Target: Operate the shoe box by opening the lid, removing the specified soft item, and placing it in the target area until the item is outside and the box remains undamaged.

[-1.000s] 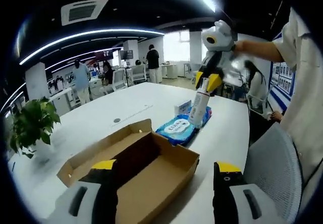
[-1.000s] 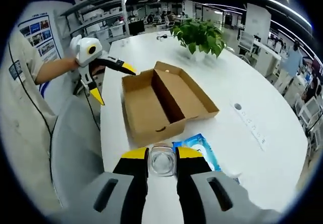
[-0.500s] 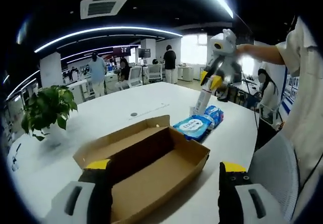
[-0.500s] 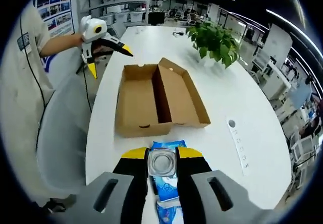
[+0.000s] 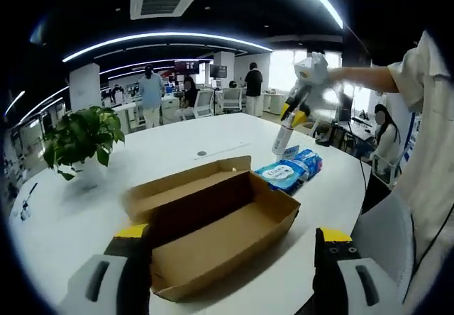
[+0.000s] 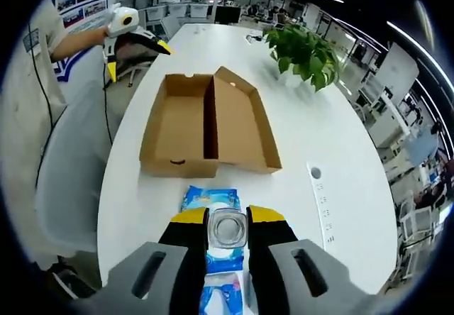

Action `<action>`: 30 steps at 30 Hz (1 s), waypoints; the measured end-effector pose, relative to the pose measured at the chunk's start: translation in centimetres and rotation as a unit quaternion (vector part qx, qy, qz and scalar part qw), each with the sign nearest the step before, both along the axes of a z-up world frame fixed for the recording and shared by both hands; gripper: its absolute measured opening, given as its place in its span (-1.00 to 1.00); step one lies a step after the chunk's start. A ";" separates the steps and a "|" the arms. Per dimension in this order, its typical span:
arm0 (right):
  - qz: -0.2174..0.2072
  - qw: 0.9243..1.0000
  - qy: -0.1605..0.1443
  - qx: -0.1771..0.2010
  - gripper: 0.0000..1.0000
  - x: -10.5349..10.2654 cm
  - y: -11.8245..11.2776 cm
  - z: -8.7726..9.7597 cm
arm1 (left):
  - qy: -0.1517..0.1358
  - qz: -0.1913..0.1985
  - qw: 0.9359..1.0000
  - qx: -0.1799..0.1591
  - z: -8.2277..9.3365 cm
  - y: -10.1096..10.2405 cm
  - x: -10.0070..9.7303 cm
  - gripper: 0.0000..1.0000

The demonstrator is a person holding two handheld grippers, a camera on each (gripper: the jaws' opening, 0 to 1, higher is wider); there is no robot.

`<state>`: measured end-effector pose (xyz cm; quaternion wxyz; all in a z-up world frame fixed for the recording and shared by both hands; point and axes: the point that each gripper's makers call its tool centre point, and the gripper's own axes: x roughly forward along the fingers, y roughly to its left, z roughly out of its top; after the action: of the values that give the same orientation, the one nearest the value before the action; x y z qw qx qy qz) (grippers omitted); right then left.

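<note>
The brown cardboard shoe box (image 5: 213, 216) lies open on the white table, its lid folded back flat; from above, the shoe box (image 6: 206, 127) looks bare inside. My left gripper (image 5: 230, 233) hangs open and wide before its near end, holding nothing. The left gripper (image 6: 137, 61) is at the box's far-left end. My right gripper (image 6: 228, 219) is shut on a clear bottle (image 6: 228, 230), held above blue packs of wipes (image 6: 211, 212). Past the box, the right gripper (image 5: 291, 116) holds the bottle (image 5: 283, 139) over the wipes (image 5: 289, 172).
A potted plant (image 6: 305, 52) stands on the table beyond the box, also visible as the plant (image 5: 78, 137). A grey chair (image 6: 64, 180) is pushed against the table edge beside a person's sleeve (image 5: 418, 81). A round socket cover (image 6: 316, 174) sits in the tabletop. People stand far back.
My right gripper has lifted the bottle up and away from the wipes and drawn back from the box. The left gripper stays open at the box's near end; both views have shifted.
</note>
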<state>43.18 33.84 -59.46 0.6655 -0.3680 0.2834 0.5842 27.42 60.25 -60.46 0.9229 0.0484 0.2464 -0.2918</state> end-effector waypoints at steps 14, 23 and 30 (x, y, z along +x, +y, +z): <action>0.001 1.000 -0.004 -0.031 -0.64 3.5 0.2 -3.2 | 0.003 0.034 0.999 -0.002 -0.3 1.7 -0.7 0.98; 0.018 0.997 -0.007 -0.069 -0.64 5.1 -0.4 -6.2 | 0.015 0.050 0.999 0.003 -1.2 2.7 -1.1 0.97; 0.037 0.995 -0.012 -0.091 -0.64 6.3 -1.1 -8.2 | 0.023 0.056 0.998 0.005 -1.7 3.0 -1.1 0.97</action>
<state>49.52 32.71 -67.63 0.6102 -0.4445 0.3139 0.5758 26.33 63.28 -62.16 0.9316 0.0324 0.2715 -0.2394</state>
